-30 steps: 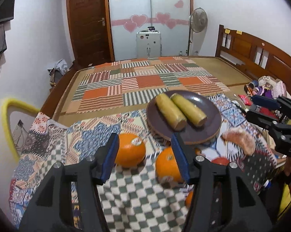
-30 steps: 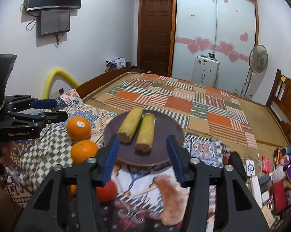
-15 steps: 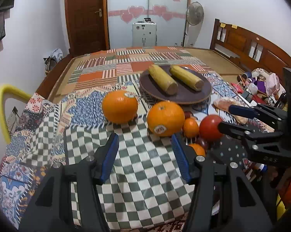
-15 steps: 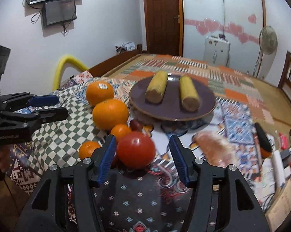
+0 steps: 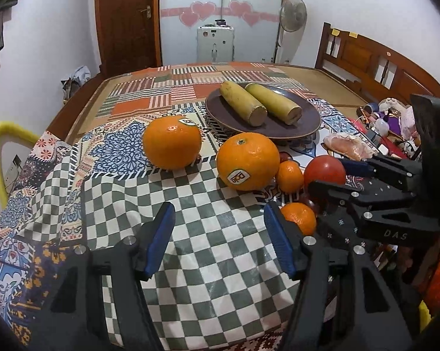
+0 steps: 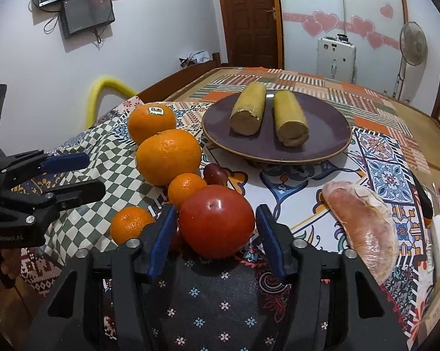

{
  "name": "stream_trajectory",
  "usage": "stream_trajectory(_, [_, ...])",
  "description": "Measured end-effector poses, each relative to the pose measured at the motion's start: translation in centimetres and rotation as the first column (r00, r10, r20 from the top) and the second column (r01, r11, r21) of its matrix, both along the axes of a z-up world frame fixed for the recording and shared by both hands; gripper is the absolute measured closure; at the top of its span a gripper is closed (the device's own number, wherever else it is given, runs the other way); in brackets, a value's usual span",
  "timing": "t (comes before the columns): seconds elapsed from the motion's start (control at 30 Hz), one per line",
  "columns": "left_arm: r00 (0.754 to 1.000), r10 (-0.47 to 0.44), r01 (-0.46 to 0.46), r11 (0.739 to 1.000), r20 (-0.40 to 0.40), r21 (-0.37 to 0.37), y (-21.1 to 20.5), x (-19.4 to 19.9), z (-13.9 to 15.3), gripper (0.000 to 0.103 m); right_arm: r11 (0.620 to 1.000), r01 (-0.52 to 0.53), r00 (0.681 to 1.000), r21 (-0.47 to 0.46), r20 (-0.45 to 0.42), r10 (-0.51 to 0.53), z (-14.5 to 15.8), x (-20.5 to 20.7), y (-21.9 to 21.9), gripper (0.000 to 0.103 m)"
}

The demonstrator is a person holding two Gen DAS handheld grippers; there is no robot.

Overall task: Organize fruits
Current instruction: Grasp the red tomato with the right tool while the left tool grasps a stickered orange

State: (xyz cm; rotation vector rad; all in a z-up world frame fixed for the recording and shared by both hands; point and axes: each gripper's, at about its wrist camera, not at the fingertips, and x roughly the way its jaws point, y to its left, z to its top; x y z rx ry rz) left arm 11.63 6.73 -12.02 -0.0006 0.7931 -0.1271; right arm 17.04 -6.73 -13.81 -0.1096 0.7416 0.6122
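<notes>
Right gripper [image 6: 214, 234] fingers closing around round red tomato [image 6: 217, 220] on patterned cloth, pads not yet pressing; left gripper [image 5: 220, 234] fingers opening over green-checked cloth [image 5: 208, 193], nothing between; two large oranges [image 5: 247, 161] near dark plate [image 5: 304, 128] holding two yellow cut pieces [image 5: 243, 106]

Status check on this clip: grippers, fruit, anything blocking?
Right gripper closing around the round red tomato, pads not yet touching. Left gripper opening, empty, over the green checked cloth. Small orange mandarin touches the tomato's far side.
</notes>
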Motion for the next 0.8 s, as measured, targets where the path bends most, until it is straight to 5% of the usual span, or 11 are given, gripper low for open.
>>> stream_trajectory(0.23, [1.000,-0.004,0.004,1.000,0.006,-0.016,-0.8,1.7,0.4,0.032,1.000,0.004,1.000,0.025,0.009,-0.005,0.7,-0.1,-0.9,0.057])
stream_trajectory(0.8, [0.998,0.010,-0.016,0.996,-0.063,-0.085,-2.6,7.6,-1.0,0.031,0.998,0.066,0.995,0.016,0.069,-0.067,1.8,0.5,-3.9,0.057])
